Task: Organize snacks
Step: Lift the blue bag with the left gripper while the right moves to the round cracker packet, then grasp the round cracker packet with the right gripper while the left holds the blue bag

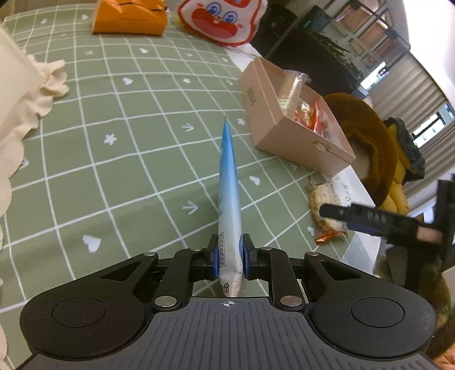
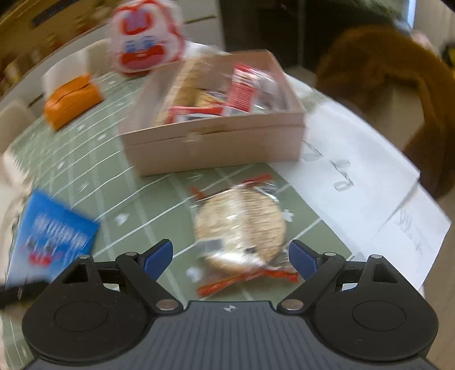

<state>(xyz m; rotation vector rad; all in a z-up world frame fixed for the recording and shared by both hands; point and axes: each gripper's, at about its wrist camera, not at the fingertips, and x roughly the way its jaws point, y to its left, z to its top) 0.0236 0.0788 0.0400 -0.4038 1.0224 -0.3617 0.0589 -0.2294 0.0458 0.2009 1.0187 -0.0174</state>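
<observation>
Table: covered by a green cloth with a white grid and small white hearts, flowers and arrows.

Cardboard box: pale pink-tan, open-topped, standing near the table's far right edge; it holds red-and-white snack packets and clear-wrapped biscuits.

White paper sheets: lying flat to the right of the box, with handwritten marks.

Cartoon-face bag: white with red mouth and blue eyes, at the far end of the table.

Orange pouch: beside the cartoon-face bag, at the far end.

Left claw: pressed together on the lower end of a blue-and-white snack packet, which stands edge-on and points away over the cloth, clear of the box. In the right wrist view the same packet shows its blue face at lower left.

Right claw: spread wide, nothing between its blue pads; it hangs above a round cracker pack.

Round cracker pack: clear wrap with red crimped ends, lying flat on the cloth in front of the box, near the paper sheets.
</observation>
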